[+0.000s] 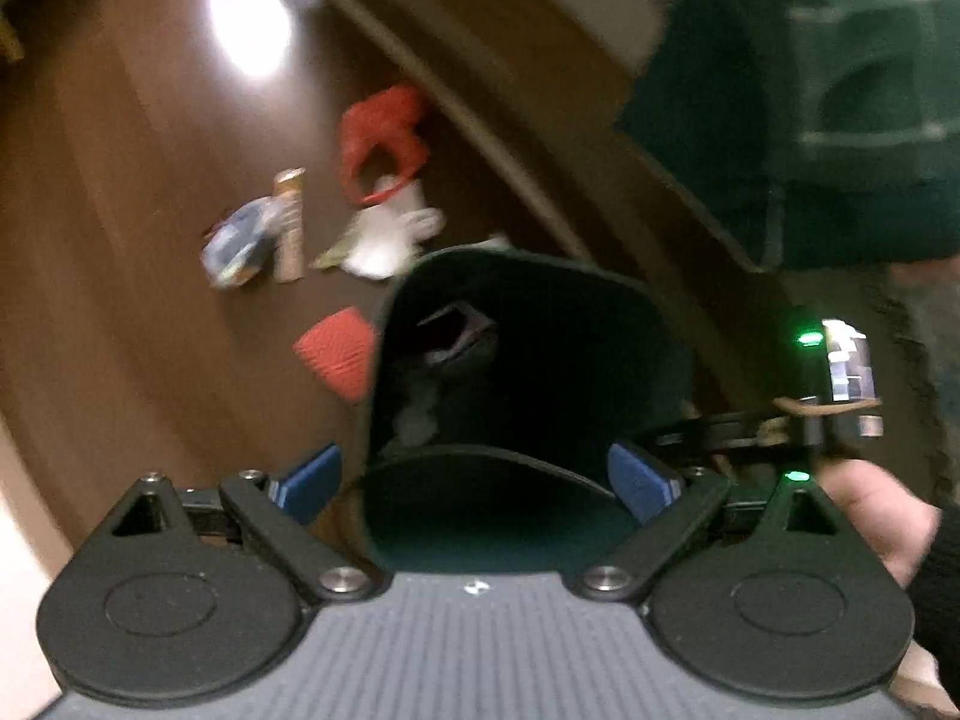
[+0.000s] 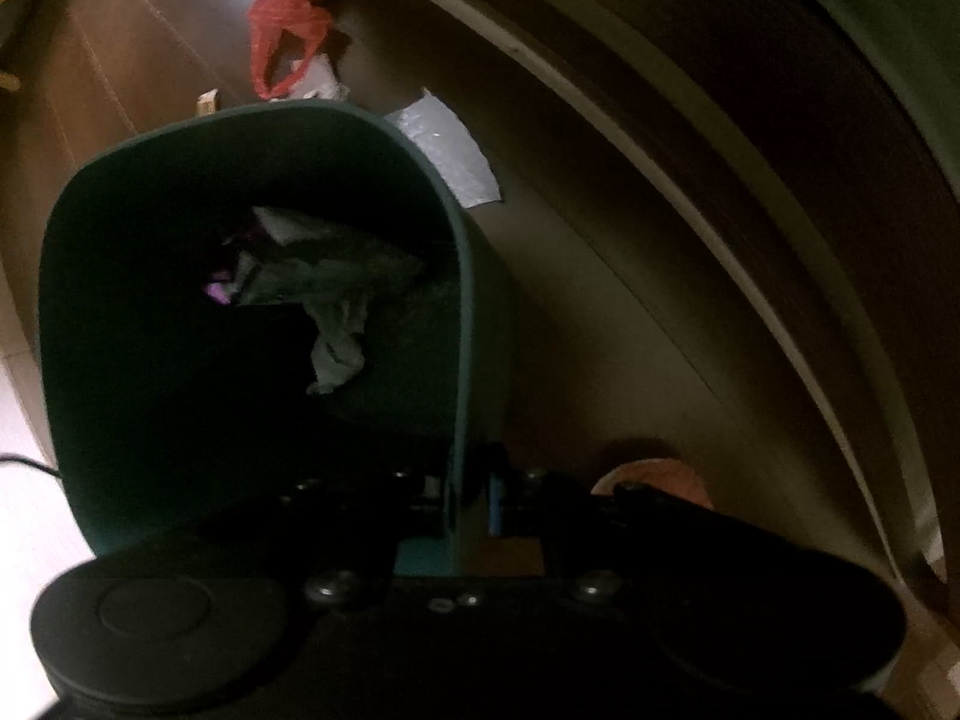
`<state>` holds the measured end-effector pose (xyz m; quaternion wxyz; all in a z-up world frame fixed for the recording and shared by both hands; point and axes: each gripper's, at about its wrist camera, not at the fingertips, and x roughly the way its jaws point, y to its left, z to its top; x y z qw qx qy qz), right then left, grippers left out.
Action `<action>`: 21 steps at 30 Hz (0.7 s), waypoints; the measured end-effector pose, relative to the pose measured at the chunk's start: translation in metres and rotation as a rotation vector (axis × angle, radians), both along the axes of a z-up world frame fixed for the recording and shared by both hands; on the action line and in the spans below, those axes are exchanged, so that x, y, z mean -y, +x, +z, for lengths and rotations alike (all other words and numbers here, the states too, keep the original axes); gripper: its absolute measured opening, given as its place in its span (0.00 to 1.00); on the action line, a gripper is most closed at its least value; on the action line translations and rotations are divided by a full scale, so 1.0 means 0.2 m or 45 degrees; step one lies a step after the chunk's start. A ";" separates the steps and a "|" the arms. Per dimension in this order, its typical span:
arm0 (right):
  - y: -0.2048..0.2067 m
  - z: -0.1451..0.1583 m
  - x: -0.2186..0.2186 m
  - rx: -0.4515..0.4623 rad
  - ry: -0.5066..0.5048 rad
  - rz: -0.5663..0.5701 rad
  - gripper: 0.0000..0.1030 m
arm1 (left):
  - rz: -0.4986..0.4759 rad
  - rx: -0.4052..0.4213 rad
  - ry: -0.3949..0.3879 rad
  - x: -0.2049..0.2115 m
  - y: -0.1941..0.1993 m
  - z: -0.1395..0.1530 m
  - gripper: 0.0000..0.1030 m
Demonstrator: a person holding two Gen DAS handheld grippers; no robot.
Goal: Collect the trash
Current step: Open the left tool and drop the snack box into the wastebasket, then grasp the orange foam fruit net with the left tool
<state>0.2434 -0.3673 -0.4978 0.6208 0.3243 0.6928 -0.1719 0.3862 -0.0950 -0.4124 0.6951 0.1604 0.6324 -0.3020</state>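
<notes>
A dark green bin [image 1: 540, 360] stands on the wooden floor below my left gripper [image 1: 477, 480]. That gripper is open and holds nothing, its blue pads [image 1: 312, 480] wide apart over the bin's near rim. In the right wrist view my right gripper [image 2: 471, 498] is shut on the side wall of the bin [image 2: 120, 300]. Crumpled paper [image 2: 336, 324] and wrappers lie inside. On the floor beyond lie a red plastic bag [image 1: 378, 132], white crumpled paper [image 1: 390, 234], a tan tube [image 1: 291, 222], a blue wrapper [image 1: 240, 240] and a red ribbed cup [image 1: 336, 351].
A silvery sheet [image 2: 450, 150] lies on the floor just past the bin, near the red bag [image 2: 288, 18]. A curved furniture edge [image 2: 690, 198] runs along the right. A person's hand [image 1: 870, 510] and green sleeve [image 1: 810, 90] are at the right. Something orange [image 2: 654, 480] sits beside the right gripper.
</notes>
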 end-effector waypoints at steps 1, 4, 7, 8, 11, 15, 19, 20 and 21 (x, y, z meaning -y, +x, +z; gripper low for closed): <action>0.01 -0.02 -0.01 -0.023 -0.010 -0.011 0.13 | 0.019 0.013 0.021 0.00 0.02 -0.02 0.93; 0.06 -0.10 -0.06 -0.096 -0.063 0.038 0.12 | 0.077 0.022 0.058 -0.07 0.06 -0.05 0.93; 0.08 -0.14 -0.10 -0.111 -0.145 0.074 0.10 | 0.072 0.082 0.097 -0.11 0.08 -0.06 0.93; 0.07 -0.14 -0.10 -0.116 -0.160 0.062 0.07 | 0.073 0.085 0.100 -0.13 0.09 -0.06 0.93; 0.05 -0.14 -0.08 -0.073 -0.140 0.042 0.02 | 0.075 0.118 0.128 -0.18 0.11 -0.06 0.93; 0.05 -0.08 -0.12 -0.050 -0.171 0.076 0.02 | 0.107 0.136 0.165 -0.25 0.17 -0.08 0.93; 0.05 -0.01 -0.16 -0.063 -0.185 0.079 0.04 | 0.132 0.151 0.185 -0.31 0.24 -0.10 0.93; 0.03 0.00 -0.15 -0.058 -0.178 0.061 0.05 | 0.130 0.156 0.186 -0.33 0.25 -0.10 0.93; 0.03 0.01 -0.15 -0.060 -0.188 0.060 0.05 | 0.128 0.158 0.186 -0.35 0.26 -0.11 0.93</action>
